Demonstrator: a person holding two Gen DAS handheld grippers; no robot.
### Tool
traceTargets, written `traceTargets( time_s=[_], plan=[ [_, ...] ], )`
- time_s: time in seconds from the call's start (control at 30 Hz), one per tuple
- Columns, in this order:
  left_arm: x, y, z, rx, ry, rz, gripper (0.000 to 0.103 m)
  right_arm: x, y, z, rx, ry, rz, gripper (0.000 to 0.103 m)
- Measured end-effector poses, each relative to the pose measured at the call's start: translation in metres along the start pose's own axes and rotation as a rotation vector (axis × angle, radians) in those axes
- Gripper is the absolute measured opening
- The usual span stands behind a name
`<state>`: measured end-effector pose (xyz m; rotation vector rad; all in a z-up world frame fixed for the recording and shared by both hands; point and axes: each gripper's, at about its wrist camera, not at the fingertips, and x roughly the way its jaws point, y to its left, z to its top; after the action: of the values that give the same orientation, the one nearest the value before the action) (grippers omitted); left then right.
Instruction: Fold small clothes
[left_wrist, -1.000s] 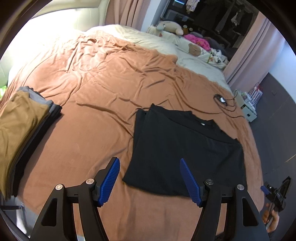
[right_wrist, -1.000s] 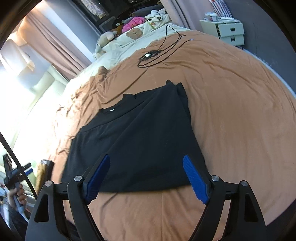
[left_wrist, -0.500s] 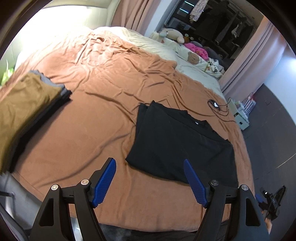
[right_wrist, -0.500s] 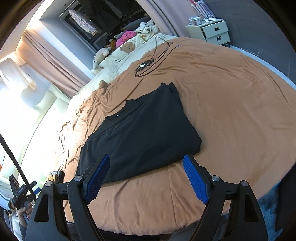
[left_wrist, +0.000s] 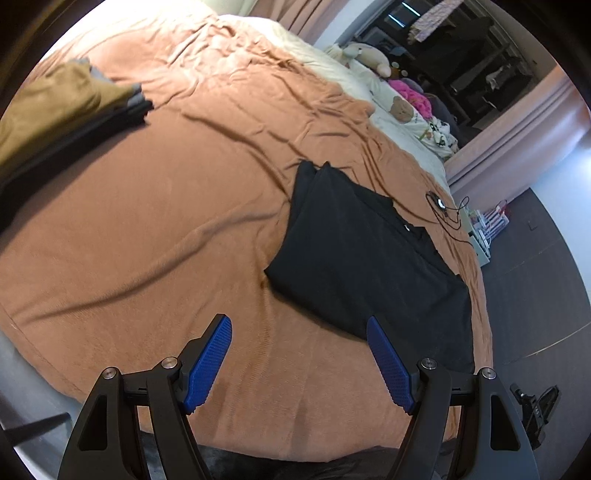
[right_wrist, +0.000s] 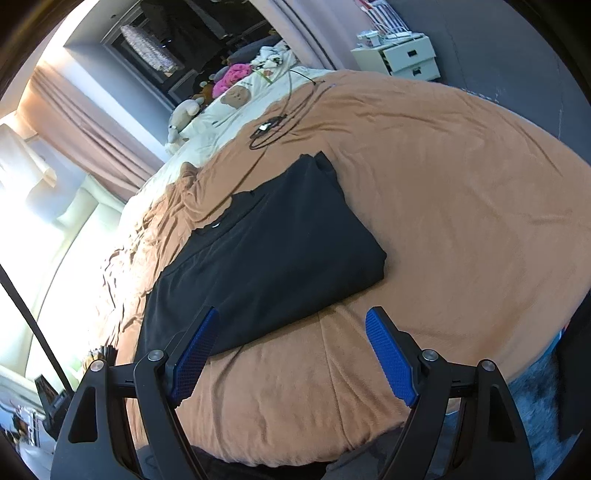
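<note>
A black shirt (left_wrist: 369, 258), folded to a rough rectangle with its collar away from me, lies flat on the orange bed cover (left_wrist: 147, 221). My left gripper (left_wrist: 297, 319) hovers open over bare cover by the shirt's near left corner, nothing between its blue pads. In the right wrist view the same shirt (right_wrist: 266, 251) lies ahead and left of centre. My right gripper (right_wrist: 292, 312) stands open just short of the shirt's near edge, its left pad (right_wrist: 195, 347) over the hem, gripping nothing.
A stack of folded clothes (left_wrist: 55, 110), mustard on top, sits at the far left of the bed. A black cable with a small device (right_wrist: 269, 127) lies beyond the shirt. Plush toys (left_wrist: 369, 55) and pillows crowd the headboard end. A white nightstand (right_wrist: 399, 59) stands by the wall.
Both grippers have drawn back from over the shirt toward the bed's near edge, and the left one has sunk lower. The shirt has not moved.
</note>
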<state>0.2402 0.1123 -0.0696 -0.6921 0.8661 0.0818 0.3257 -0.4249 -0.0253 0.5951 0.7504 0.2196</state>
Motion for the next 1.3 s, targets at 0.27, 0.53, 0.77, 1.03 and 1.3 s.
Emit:
traceTargets(
  time_s=[0.27,0.53,0.77,1.03,1.3],
  plan=[
    [0.035,0.015,-0.004,-0.058,0.042,-0.051,0.073,0.023,-0.005,-0.004,0.034,0.008,-0.017,0.080],
    [0.068,0.024,0.003,-0.109,0.079,-0.075,0.063,0.054,-0.018,-0.004,0.077,0.048,-0.016,0.076],
    [0.092,0.024,0.012,-0.150,0.094,-0.097,0.056,0.074,-0.031,-0.003,0.144,0.063,0.009,0.070],
    [0.114,0.025,0.018,-0.187,0.104,-0.051,0.052,0.095,-0.049,-0.010,0.238,0.102,0.032,0.066],
    [0.121,0.033,0.022,-0.232,0.093,-0.051,0.052,0.096,-0.063,-0.012,0.293,0.038,0.078,0.066]
  ],
)
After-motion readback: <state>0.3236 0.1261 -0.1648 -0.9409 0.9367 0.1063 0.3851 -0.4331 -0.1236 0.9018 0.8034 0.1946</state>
